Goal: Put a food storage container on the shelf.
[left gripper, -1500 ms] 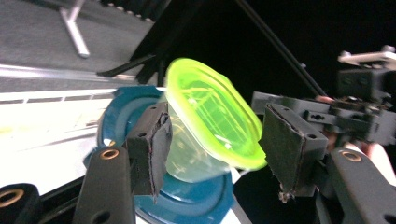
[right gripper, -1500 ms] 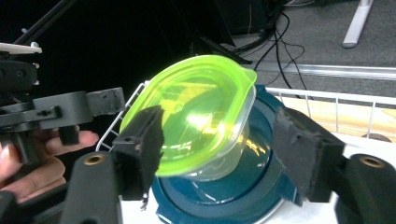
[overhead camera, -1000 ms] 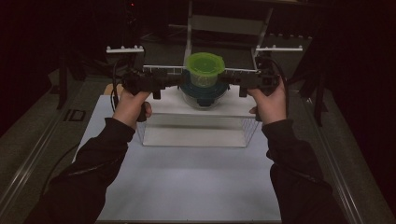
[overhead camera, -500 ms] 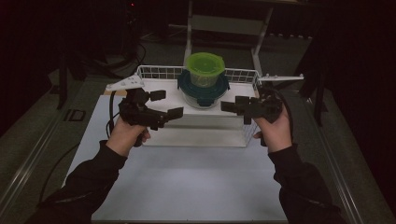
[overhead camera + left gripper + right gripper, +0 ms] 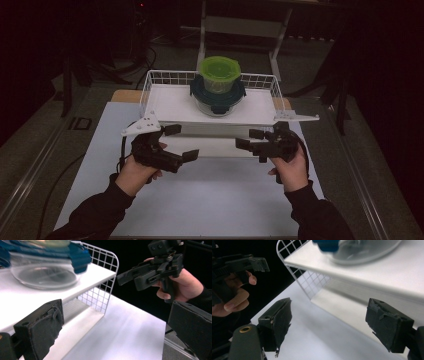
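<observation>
A white wire-sided shelf (image 5: 170,102) stands on the table. On it sits a clear glass bowl with a dark teal lid (image 5: 218,97), and a green-lidded tub (image 5: 219,73) is stacked on that. My left gripper (image 5: 181,142) hovers open in front of the shelf's left half, pointing right. Facing it from the right half, my right gripper (image 5: 249,139) is also open. Both hold nothing. In the left gripper view, the left gripper (image 5: 112,335) frames the bowl (image 5: 45,275) and the right gripper (image 5: 150,272). The right gripper view shows the right gripper (image 5: 332,325) below the shelf edge (image 5: 387,267).
A white mat (image 5: 210,200) covers the table in front of the shelf, with my forearms over it. The shelf has a wire back rail (image 5: 170,77) and an open space underneath. Metal frame legs (image 5: 240,25) and dark floor lie beyond the table.
Both grippers have drawn back from the shelf's sides toward me, dropped lower, and turned inward to face each other. The stacked containers have not moved.
</observation>
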`<state>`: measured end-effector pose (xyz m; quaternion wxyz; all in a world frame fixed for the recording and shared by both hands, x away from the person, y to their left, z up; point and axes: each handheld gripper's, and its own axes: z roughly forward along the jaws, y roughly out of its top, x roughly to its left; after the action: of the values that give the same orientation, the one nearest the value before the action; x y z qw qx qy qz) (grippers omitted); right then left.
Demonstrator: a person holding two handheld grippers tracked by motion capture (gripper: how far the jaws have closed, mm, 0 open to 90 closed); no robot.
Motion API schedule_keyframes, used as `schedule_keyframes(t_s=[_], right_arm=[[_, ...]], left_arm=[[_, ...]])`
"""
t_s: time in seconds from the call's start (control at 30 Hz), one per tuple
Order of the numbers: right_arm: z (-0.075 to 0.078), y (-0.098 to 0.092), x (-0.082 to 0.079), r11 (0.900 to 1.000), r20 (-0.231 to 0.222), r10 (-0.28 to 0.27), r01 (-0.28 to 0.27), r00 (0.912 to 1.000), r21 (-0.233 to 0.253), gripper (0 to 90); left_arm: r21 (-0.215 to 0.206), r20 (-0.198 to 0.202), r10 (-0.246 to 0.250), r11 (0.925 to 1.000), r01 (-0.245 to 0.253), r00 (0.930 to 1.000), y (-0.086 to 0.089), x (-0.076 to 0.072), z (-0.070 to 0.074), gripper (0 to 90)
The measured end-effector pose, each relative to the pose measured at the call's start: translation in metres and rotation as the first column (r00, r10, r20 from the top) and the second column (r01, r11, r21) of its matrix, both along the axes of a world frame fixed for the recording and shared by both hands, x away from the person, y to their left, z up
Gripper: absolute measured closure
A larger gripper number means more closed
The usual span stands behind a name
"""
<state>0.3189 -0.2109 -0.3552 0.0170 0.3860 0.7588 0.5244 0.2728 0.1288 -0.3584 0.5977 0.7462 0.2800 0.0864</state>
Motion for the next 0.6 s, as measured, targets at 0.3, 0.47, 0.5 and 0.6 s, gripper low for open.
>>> schedule_keyframes(t_s=[0.3,0.47,0.5,0.6], right_arm=[[-0.042,0.002,-0.018,1.0,-0.001,0.022,-0.022,0.9998,-0.008,20.1],[-0.057,0.004,-0.025,0.999,-0.011,0.035,-0.035,0.9993,-0.019,20.1],[-0.06,0.004,-0.027,0.999,-0.017,0.035,-0.035,0.9992,-0.022,20.0],[-0.065,0.004,-0.03,0.999,-0.027,0.038,-0.038,0.9989,-0.024,19.7]], left_arm=[[0.051,-0.013,-0.032,0.9982,0.032,0.9994,-0.009,-0.02,-0.038,0.0],[0.065,-0.023,-0.037,0.9972,0.038,0.9991,-0.01,-0.027,-0.054,0.0],[0.077,-0.023,-0.038,0.9962,0.04,0.999,-0.01,-0.029,-0.059,0.0],[0.076,-0.038,-0.036,0.9963,0.039,0.9987,-0.008,-0.034,-0.071,0.0]])
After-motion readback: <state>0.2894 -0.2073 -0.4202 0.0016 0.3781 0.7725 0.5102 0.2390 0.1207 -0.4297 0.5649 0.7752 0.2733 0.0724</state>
